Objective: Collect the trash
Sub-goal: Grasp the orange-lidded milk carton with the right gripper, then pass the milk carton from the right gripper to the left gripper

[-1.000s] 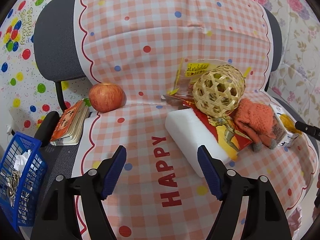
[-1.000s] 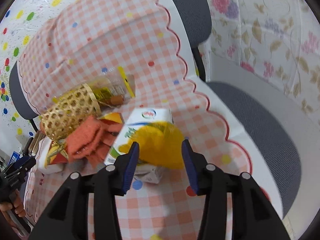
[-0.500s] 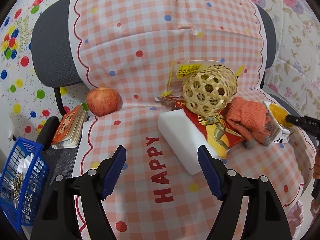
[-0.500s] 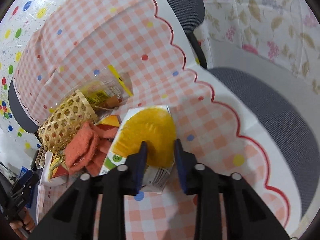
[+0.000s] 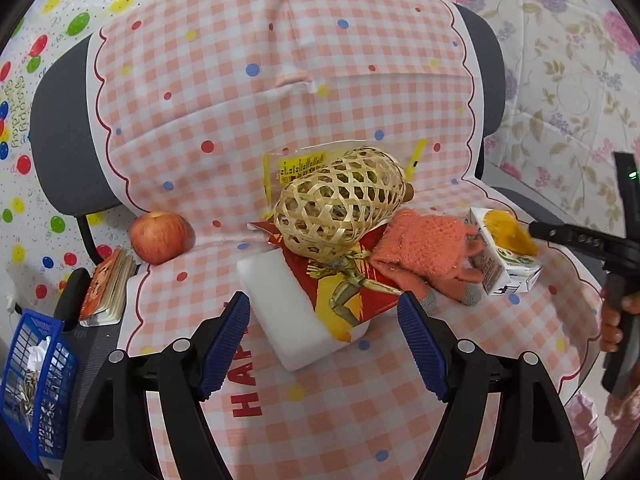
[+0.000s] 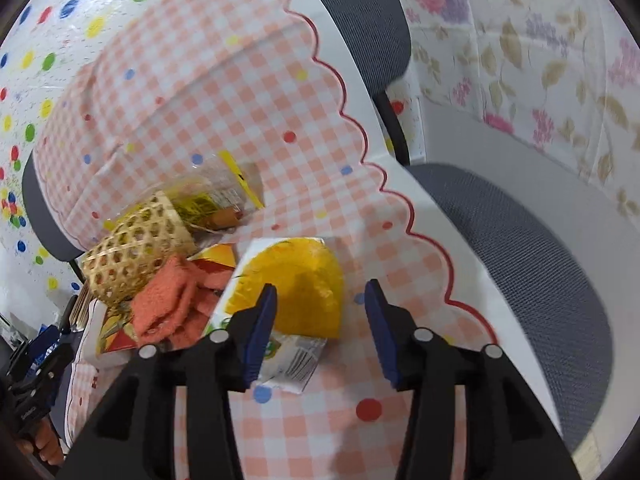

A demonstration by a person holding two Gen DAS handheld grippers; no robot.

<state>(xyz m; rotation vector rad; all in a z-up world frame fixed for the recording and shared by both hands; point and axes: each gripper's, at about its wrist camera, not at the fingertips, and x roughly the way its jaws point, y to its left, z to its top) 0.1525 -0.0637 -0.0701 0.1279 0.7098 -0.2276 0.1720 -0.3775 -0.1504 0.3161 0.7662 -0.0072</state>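
Both grippers gape, the right gripper opening over a juice carton half-hidden by its finger.

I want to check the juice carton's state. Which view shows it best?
The right wrist view: the juice carton lies close, its orange top face filling the space by the opening right tool. In the left wrist view it sits small at the far right.

Bright, even indoor light with soft shadows. Both fisheye views bend and darken toward their round edges. The right wrist view is slightly motion-blurred; the left stays sharp.
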